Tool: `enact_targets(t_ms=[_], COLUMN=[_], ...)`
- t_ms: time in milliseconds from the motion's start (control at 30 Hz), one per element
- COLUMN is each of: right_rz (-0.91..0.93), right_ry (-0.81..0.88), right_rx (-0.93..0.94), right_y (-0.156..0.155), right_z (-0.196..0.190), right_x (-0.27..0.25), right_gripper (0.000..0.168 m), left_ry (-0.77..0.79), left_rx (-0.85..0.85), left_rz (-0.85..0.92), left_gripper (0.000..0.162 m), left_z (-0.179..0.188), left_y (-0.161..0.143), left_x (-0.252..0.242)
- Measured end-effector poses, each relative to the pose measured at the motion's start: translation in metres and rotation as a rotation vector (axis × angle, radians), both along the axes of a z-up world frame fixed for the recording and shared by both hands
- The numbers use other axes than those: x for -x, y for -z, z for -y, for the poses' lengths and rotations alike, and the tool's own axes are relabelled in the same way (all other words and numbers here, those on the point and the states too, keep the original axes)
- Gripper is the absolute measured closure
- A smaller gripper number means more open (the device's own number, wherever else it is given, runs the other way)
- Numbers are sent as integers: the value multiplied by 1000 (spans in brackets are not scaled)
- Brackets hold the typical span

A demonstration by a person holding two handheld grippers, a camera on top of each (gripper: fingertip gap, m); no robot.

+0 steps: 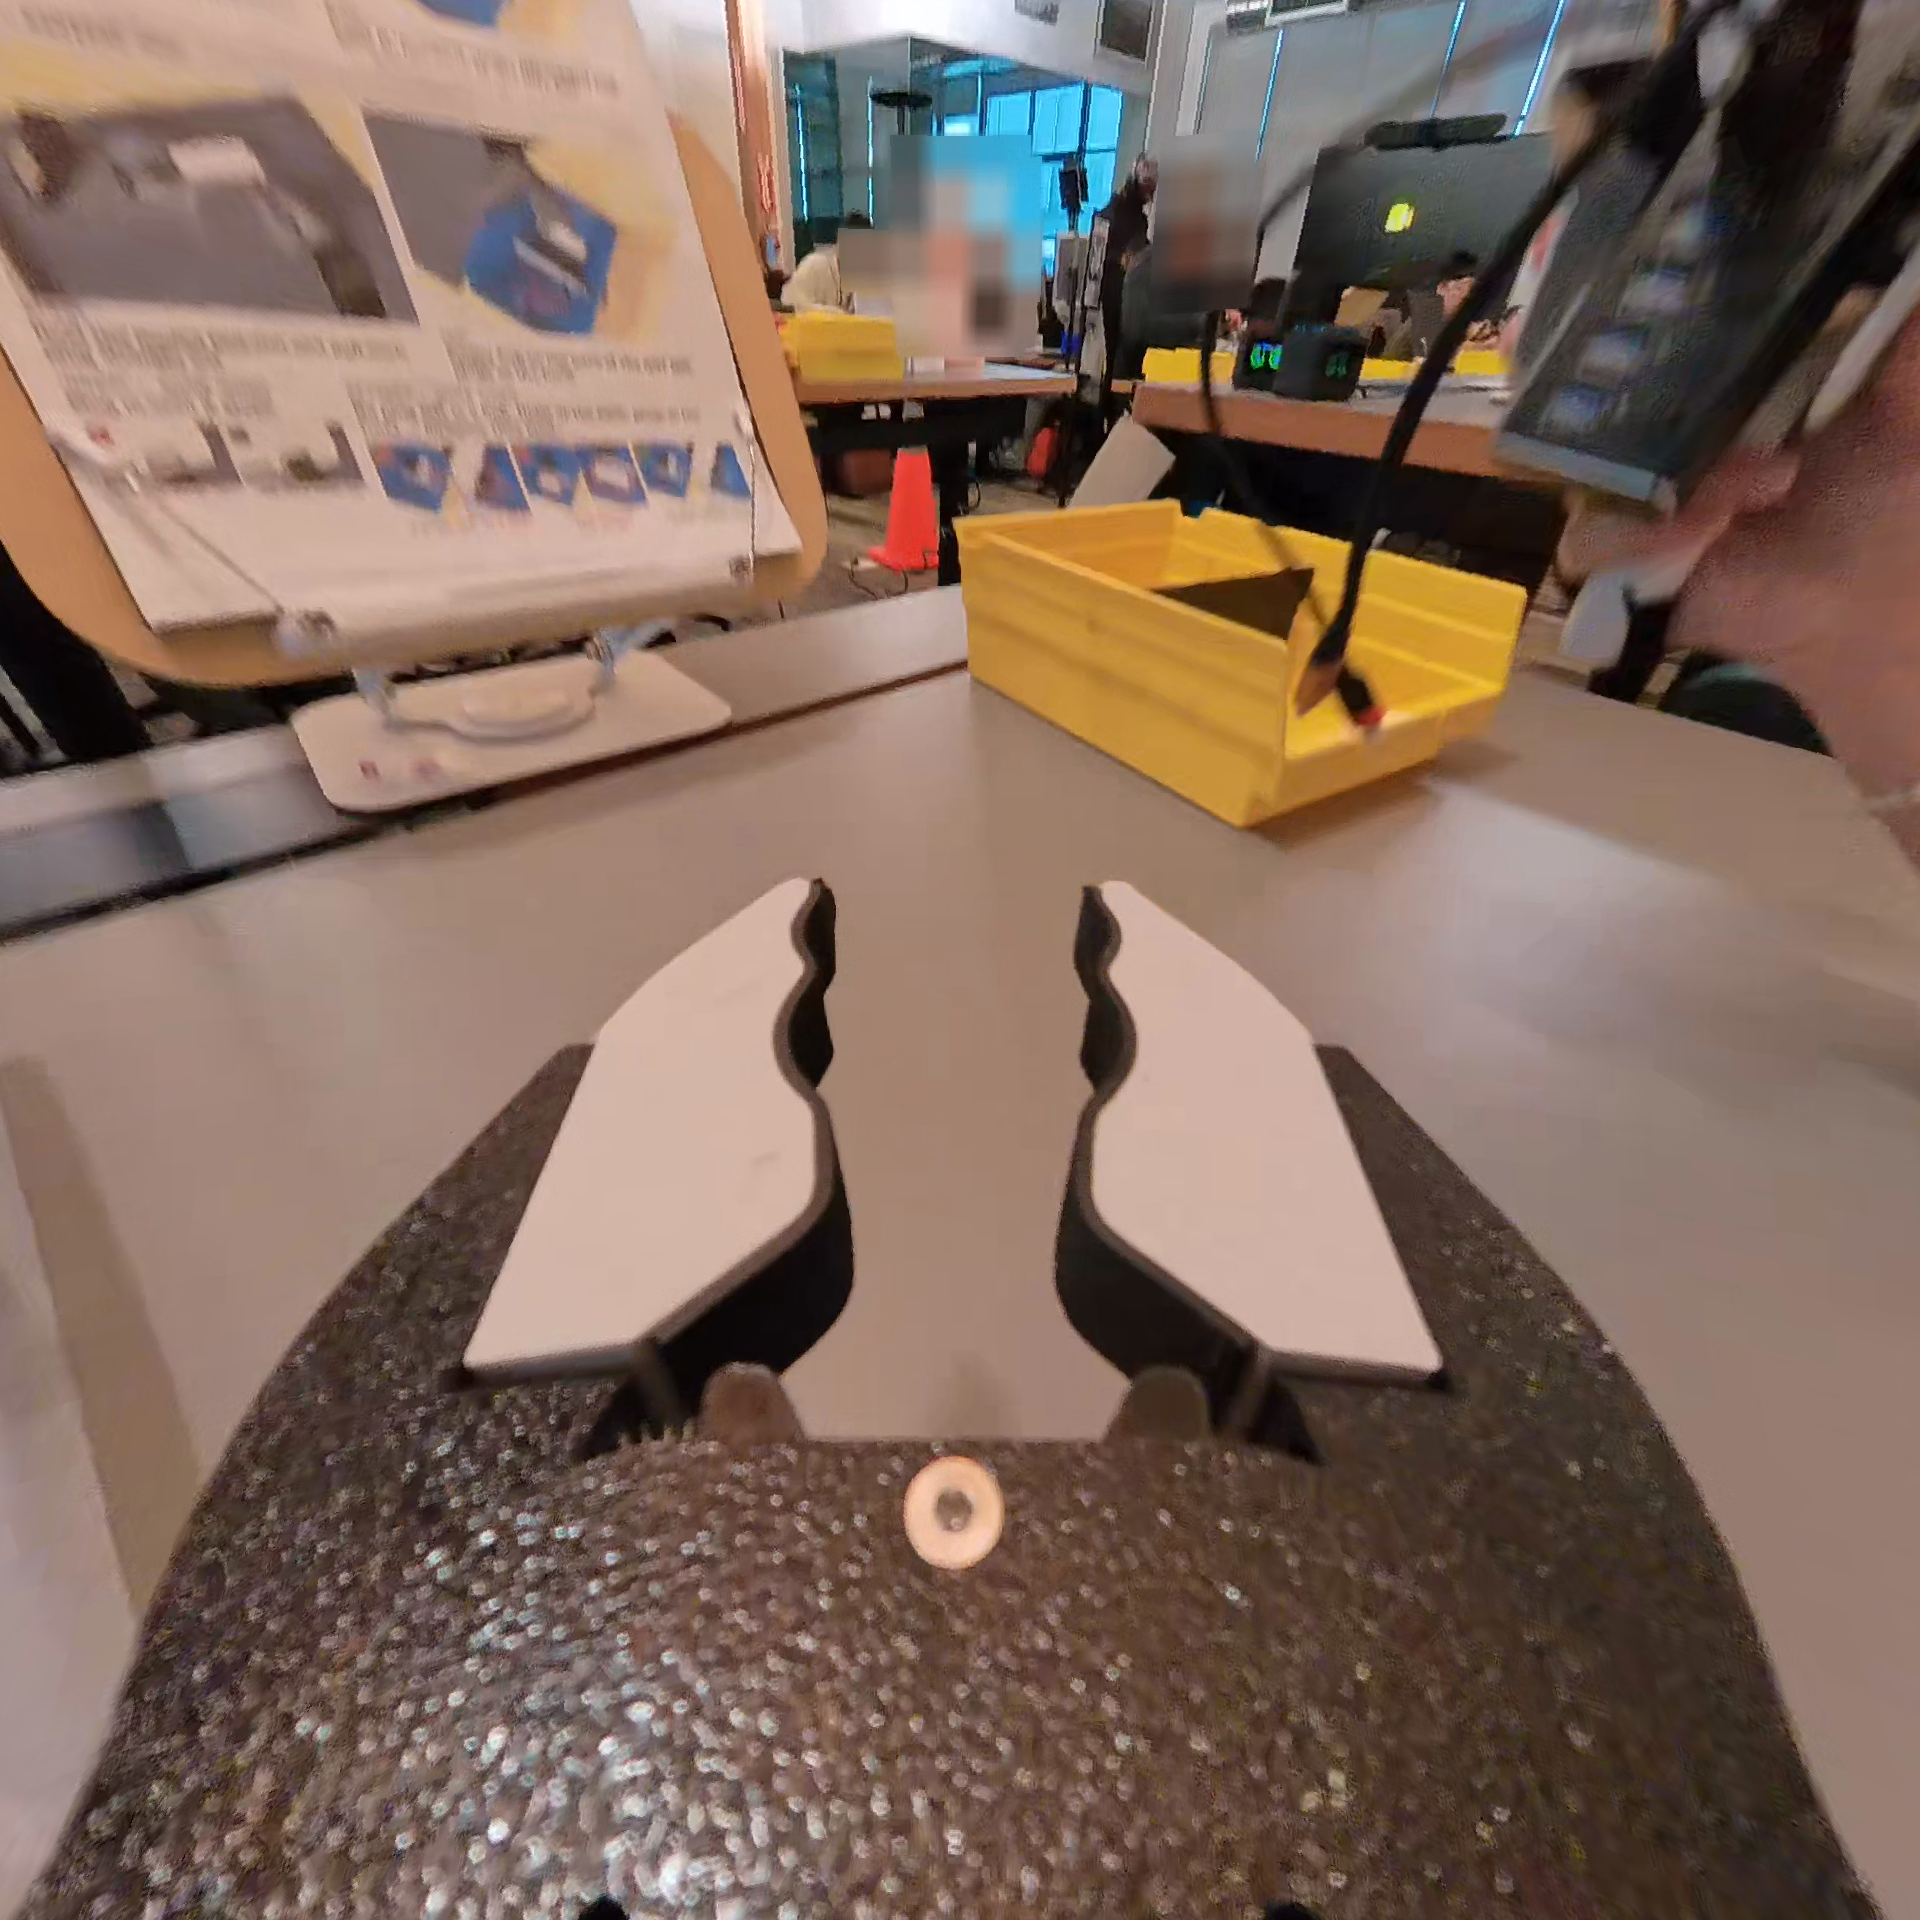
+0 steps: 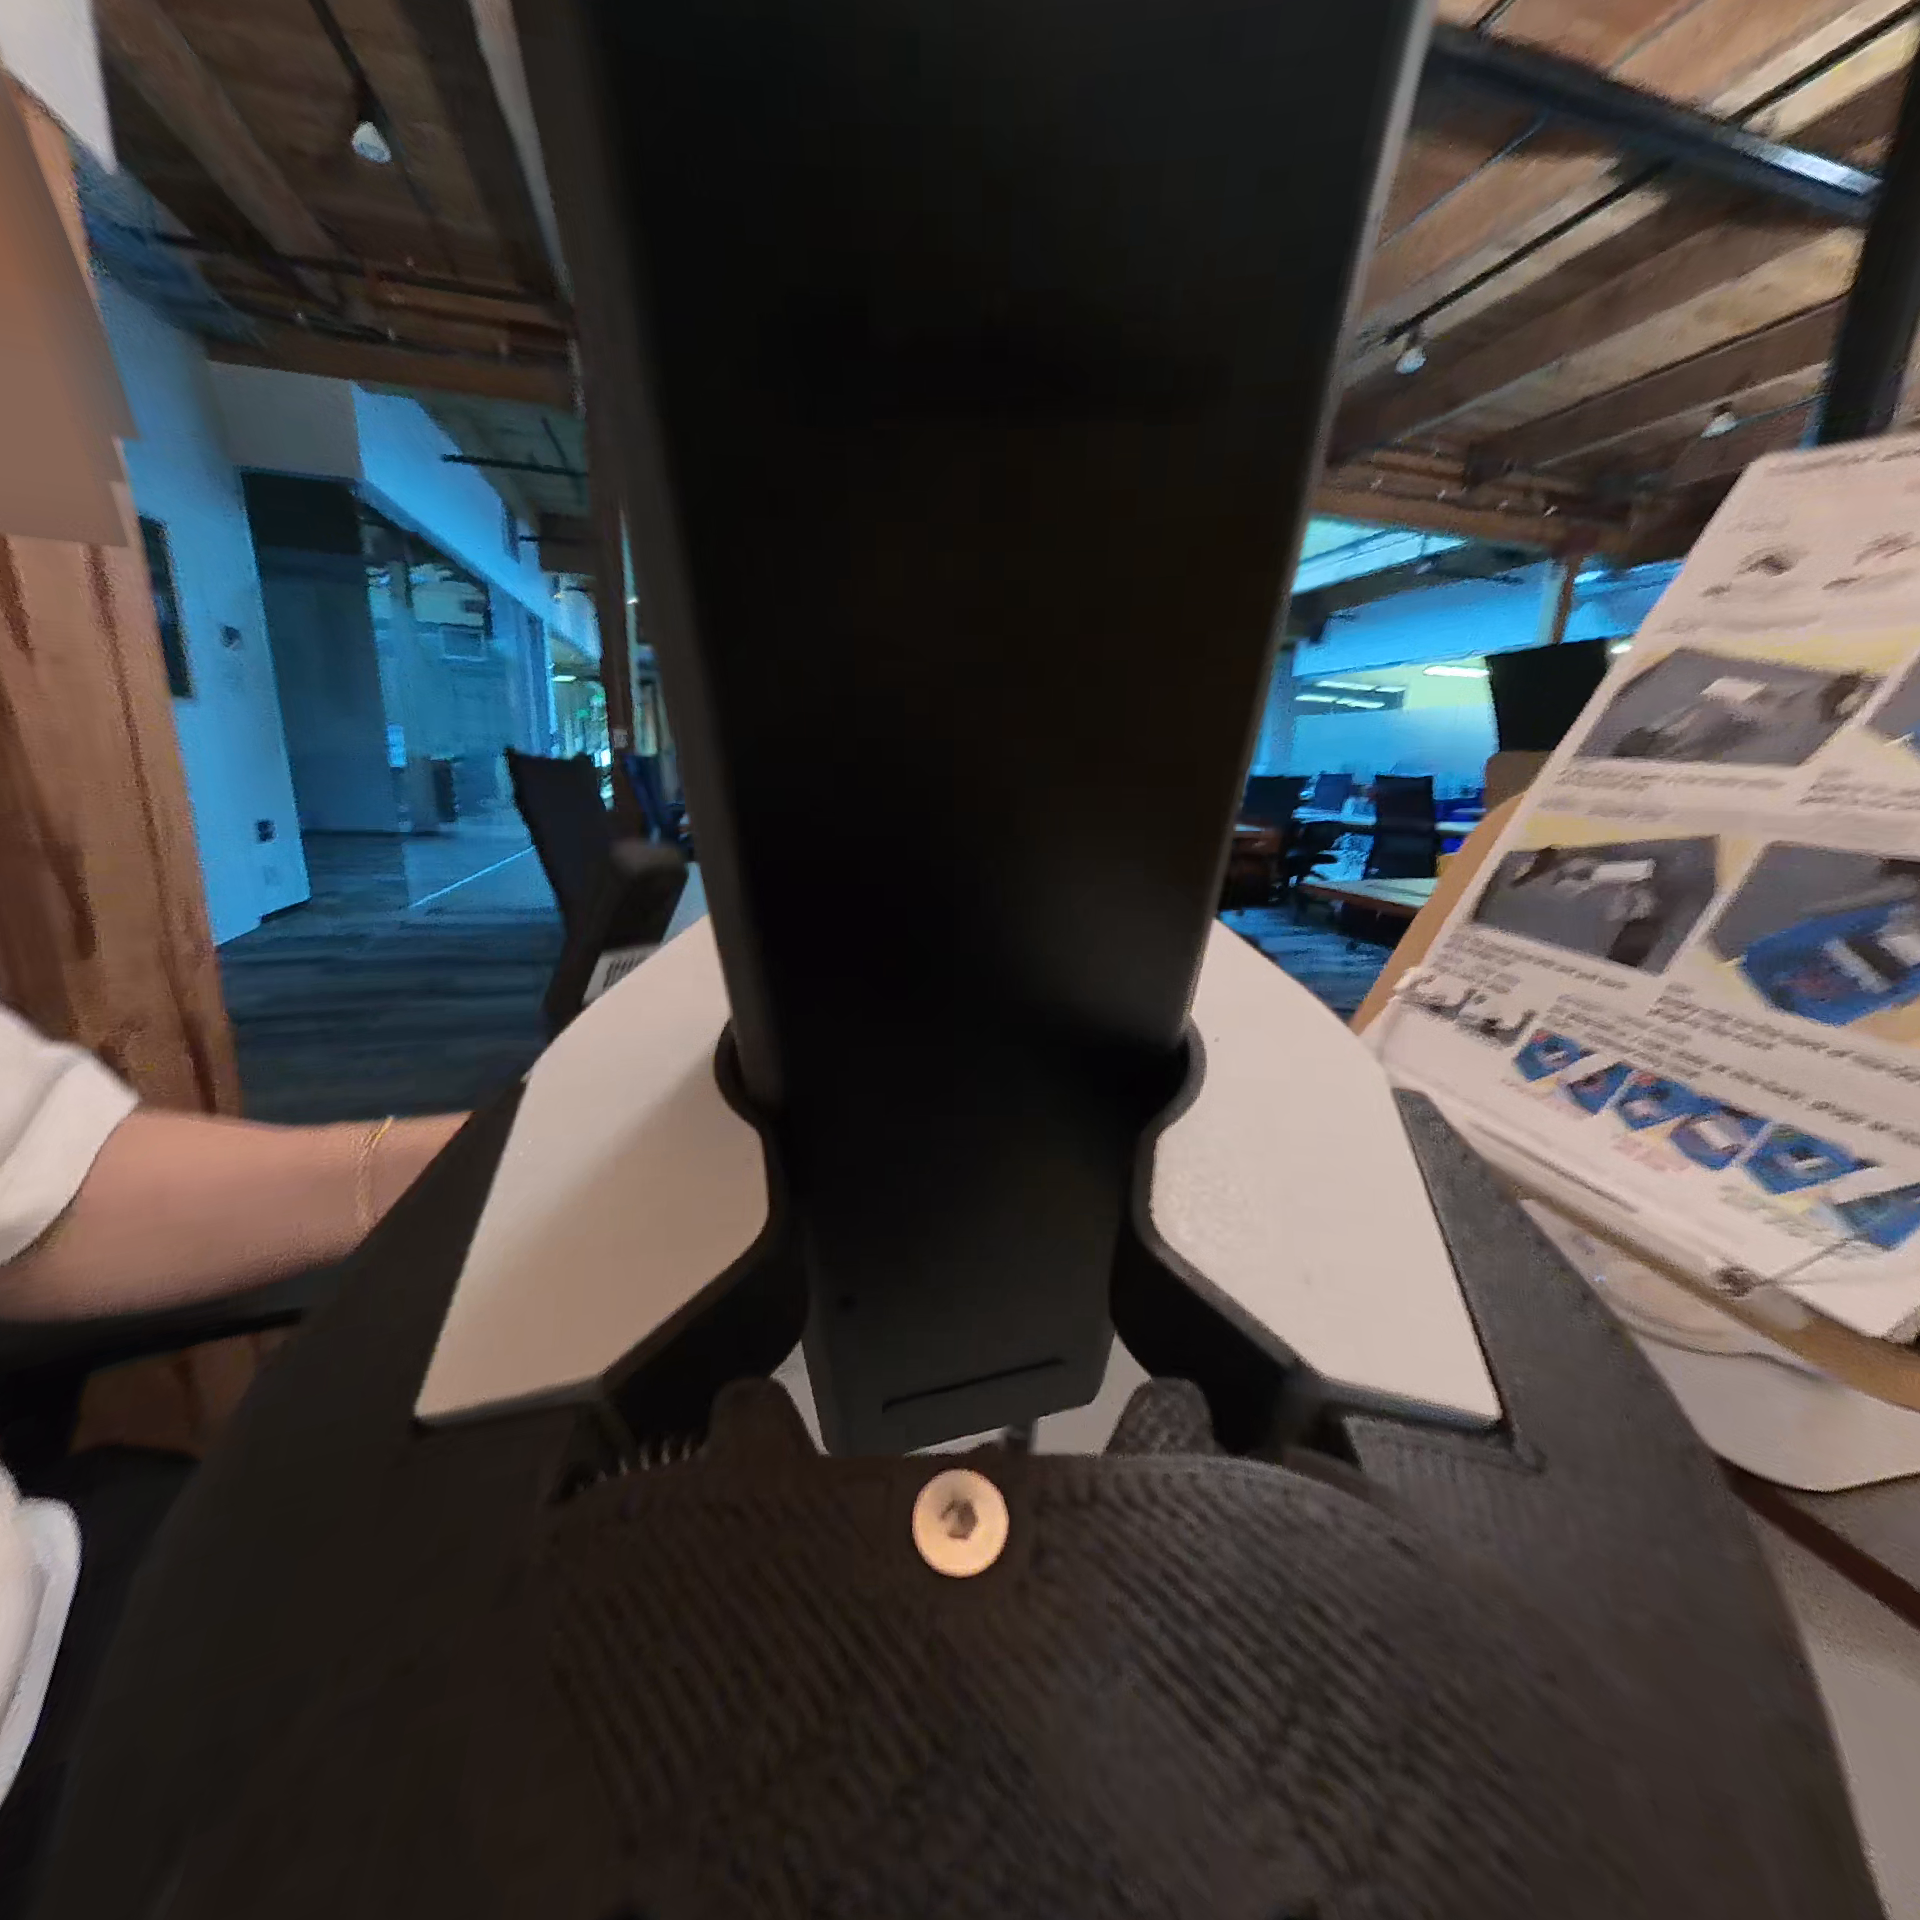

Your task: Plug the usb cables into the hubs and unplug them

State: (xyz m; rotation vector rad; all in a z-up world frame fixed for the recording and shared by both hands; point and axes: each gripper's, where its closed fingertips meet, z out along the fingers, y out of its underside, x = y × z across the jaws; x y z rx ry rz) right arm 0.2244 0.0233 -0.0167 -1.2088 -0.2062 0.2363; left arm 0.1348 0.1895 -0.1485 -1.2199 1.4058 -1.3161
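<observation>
Hub held up high

Your right hand-held gripper point(image 2: 956, 1049) pinches the dark hub point(image 2: 966, 623), lifted off the counter point(image 1: 1351, 1039). Its black cable point(image 1: 1382, 499) dangles over the yellow bin point(image 1: 1122, 655). Your left hand-held gripper point(image 1: 956, 914) is spread and empty.

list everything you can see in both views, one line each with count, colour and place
hub: 1, black, clamped in the right gripper, raised
cable: 1, black, hanging from the hub, plug end over the bin
bin: 1, yellow, far right on the table
table: 1, grey, under the left gripper
instruction sheet: 1, white with photos, on a stand, far left
cone: 1, orange, floor behind
left gripper: 1, white fingers, open, empty
right gripper: 1, white fingers, shut on hub
</observation>
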Motion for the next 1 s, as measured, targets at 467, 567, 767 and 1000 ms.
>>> enact_targets(t_ms=[467, 567, 767, 1000], right_rz=[356, 319, 276, 354], right_ry=[619, 598, 561, 576], right_rx=[639, 804, 1177, 1524], right_y=[-11, 23, 111, 173], right_z=[35, 33, 29, 41], right_x=[-249, -284, -321, -339], right_gripper=[94, 94, 93, 95], left_ry=[16, 17, 33, 53], left_rx=[67, 59, 58, 28], left_rz=[-23, -27, -58, -114], left_gripper=[120, 120, 120, 119], left_z=[7, 8, 8, 10], left_y=[44, 44, 48, 56], left_x=[10, 10, 10, 11])
